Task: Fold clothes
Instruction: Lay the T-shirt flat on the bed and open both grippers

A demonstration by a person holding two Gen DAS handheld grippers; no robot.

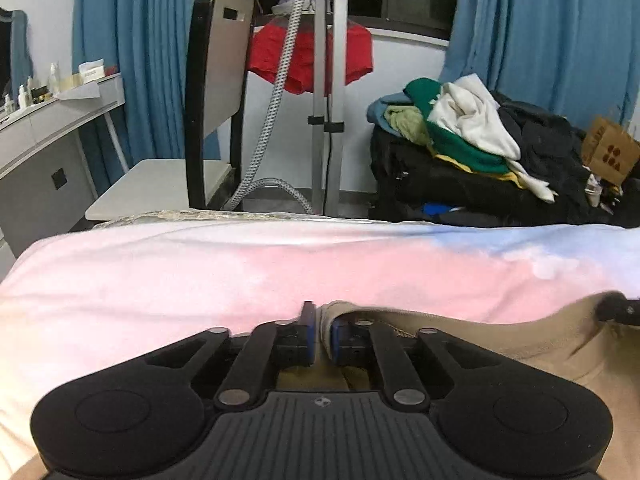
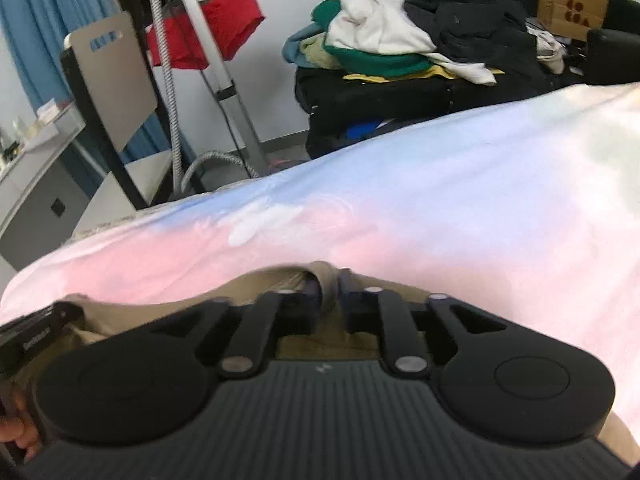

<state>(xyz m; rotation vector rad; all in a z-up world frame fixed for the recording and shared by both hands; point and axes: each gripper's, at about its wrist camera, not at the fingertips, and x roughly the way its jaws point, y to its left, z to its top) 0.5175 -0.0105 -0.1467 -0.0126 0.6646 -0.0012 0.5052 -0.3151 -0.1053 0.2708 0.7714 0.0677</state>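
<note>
The left tool (image 1: 321,330) is pinched on the edge of a tan garment (image 1: 500,340). The right tool (image 2: 329,294) grips the same edge, over a pink blanket (image 2: 440,220).

The beige garment (image 1: 500,340) runs off the frame's edge, largely hidden behind the left hand-held gripper (image 1: 322,338).

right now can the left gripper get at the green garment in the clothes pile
Probably not. The left gripper is shut on an edge of the tan garment, and the green garment lies in a pile beyond the far edge of the pink-and-blue blanket, across its whole spread.
</note>
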